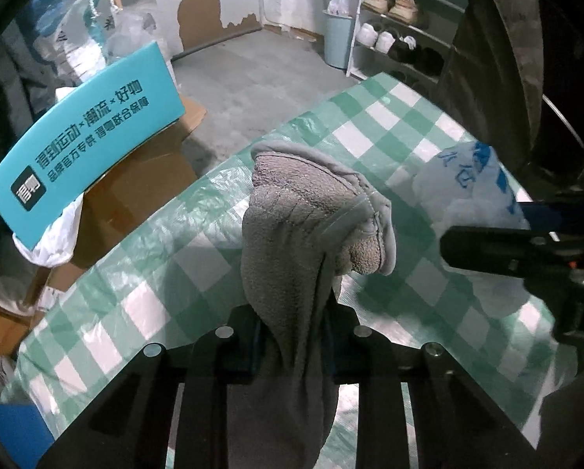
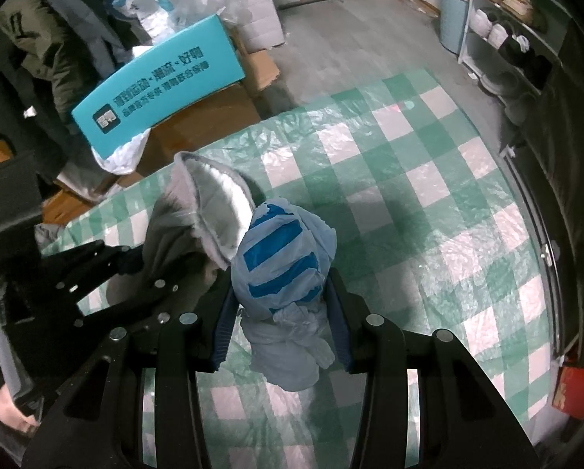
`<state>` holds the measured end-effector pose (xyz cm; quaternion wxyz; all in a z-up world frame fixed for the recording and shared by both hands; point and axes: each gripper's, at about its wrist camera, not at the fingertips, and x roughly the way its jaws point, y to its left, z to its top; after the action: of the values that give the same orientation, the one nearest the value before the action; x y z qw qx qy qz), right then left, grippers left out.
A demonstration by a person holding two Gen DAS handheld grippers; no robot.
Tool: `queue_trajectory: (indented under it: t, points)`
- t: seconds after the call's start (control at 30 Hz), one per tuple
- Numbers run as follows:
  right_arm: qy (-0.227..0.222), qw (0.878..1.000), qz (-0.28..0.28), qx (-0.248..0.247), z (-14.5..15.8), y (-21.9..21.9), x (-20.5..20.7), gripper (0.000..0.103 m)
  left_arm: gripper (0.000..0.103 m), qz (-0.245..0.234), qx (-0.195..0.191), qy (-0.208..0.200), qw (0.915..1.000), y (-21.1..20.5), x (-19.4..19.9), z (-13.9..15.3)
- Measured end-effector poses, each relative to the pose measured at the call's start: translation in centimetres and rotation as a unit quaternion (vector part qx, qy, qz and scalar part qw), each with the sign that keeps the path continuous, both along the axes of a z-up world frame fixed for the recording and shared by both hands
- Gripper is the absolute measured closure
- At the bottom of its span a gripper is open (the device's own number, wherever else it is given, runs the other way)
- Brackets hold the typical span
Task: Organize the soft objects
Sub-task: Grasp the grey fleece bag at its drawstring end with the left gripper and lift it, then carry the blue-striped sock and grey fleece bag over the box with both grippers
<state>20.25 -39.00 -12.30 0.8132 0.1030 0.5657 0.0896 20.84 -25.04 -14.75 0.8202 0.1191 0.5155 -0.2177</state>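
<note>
A grey fleece garment (image 1: 299, 215) with a stitched hem hangs in my left gripper (image 1: 295, 328), which is shut on its bunched lower part just above the green-and-white checked tablecloth (image 1: 389, 117). In the right wrist view the same garment (image 2: 213, 203) shows a pale fleecy lining, with the left gripper (image 2: 127, 269) below and to its left. My right gripper (image 2: 284, 312) is shut on a crumpled white plastic bag with blue stripes (image 2: 280, 258), its blue pads pressing on both sides. The bag (image 1: 468, 195) and the right gripper (image 1: 526, 250) sit at the right of the left wrist view.
A turquoise box with printed text (image 1: 84, 144) rests on cardboard boxes (image 1: 143, 195) beyond the table's left edge. A shoe rack (image 1: 401, 19) and a pale blue bin (image 1: 336, 39) stand at the far wall. A red box (image 2: 577, 391) lies off the table's right edge.
</note>
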Motion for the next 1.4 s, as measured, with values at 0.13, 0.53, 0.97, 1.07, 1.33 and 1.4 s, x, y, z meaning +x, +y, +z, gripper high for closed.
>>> queue_trajectory:
  t: [0.13,0.53,0.97,1.07,1.33,1.4]
  points:
    - [-0.012,1.0,0.008,-0.003,1.1,0.4,-0.6,0.061,0.079,0.008,-0.004,-0.006,0.9999,0.4,-0.8,1.4]
    - [-0.053,0.997,0.049,-0.009,5.0,2.3,-3.4,0.061,0.079,0.036,-0.02,-0.024,0.9989,3.2,-3.7,5.6]
    - [-0.092,0.99,0.103,-0.013,8.7,5.6,-6.4,0.061,0.079,0.075,-0.04,-0.036,0.9957,7.2,-7.2,9.4]
    - [-0.1,0.988,0.115,-0.012,9.3,6.5,-7.1,0.061,0.079,0.082,-0.046,-0.038,0.9949,8.3,-7.9,10.1]
    - [-0.112,0.982,0.149,-0.012,10.5,9.1,-8.4,0.061,0.079,0.11,-0.052,-0.041,0.9917,11.6,-10.1,11.5]
    - [-0.114,0.981,0.156,-0.011,10.8,9.7,-8.6,0.061,0.079,0.116,-0.055,-0.041,0.9909,12.4,-10.7,11.6]
